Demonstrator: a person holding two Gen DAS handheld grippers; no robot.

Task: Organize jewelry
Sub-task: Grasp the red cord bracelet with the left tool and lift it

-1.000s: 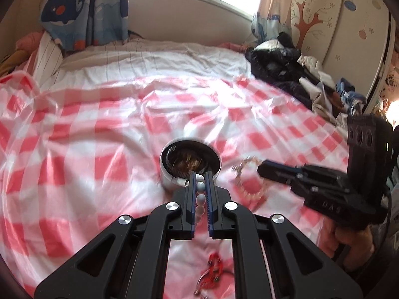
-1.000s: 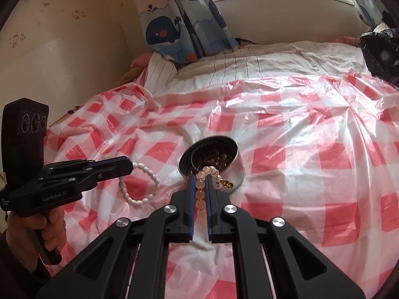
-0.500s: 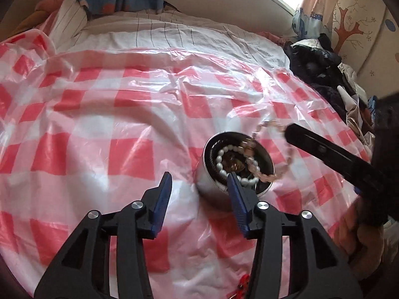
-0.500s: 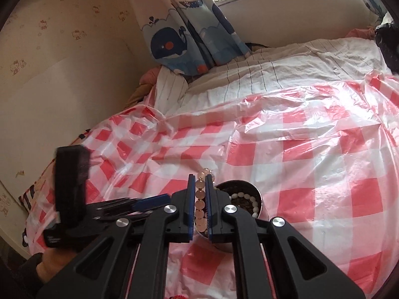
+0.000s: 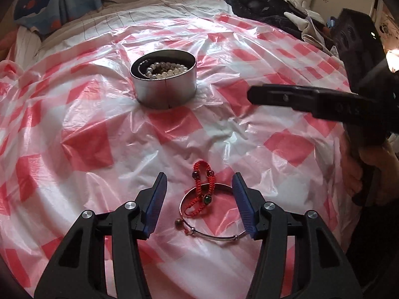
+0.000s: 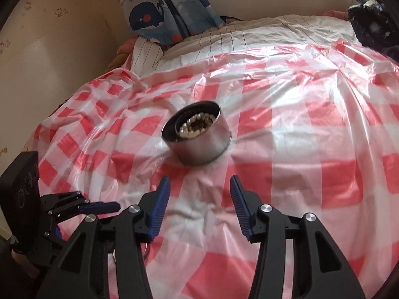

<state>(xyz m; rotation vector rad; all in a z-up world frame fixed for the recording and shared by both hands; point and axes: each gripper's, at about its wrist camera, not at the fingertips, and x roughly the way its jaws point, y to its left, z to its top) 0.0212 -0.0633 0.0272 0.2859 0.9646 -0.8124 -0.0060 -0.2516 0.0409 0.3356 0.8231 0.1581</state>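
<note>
In the right wrist view the metal tin (image 6: 199, 137) is smeared by motion blur; its beads are perhaps pearls. At lower left, something behind the gripper frame is largely hidden.

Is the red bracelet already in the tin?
No, the red bracelet lies on the checked sheet beside a silver bangle, well short of the tin.

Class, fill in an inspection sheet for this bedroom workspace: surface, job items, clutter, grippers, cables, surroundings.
Surface: red-checked plastic sheet over a bed, wrinkled.
Job's things: metal tin holding a pearl bracelet; red cord bracelet lying across a silver bangle, both outside the tin.
Clutter: dark clothes pile at the far edge.
Grippers: left gripper open over the bangle; right gripper open, empty; both have just been opening.
Cables: nothing seen.
Surroundings: whale curtain, wall.
</note>
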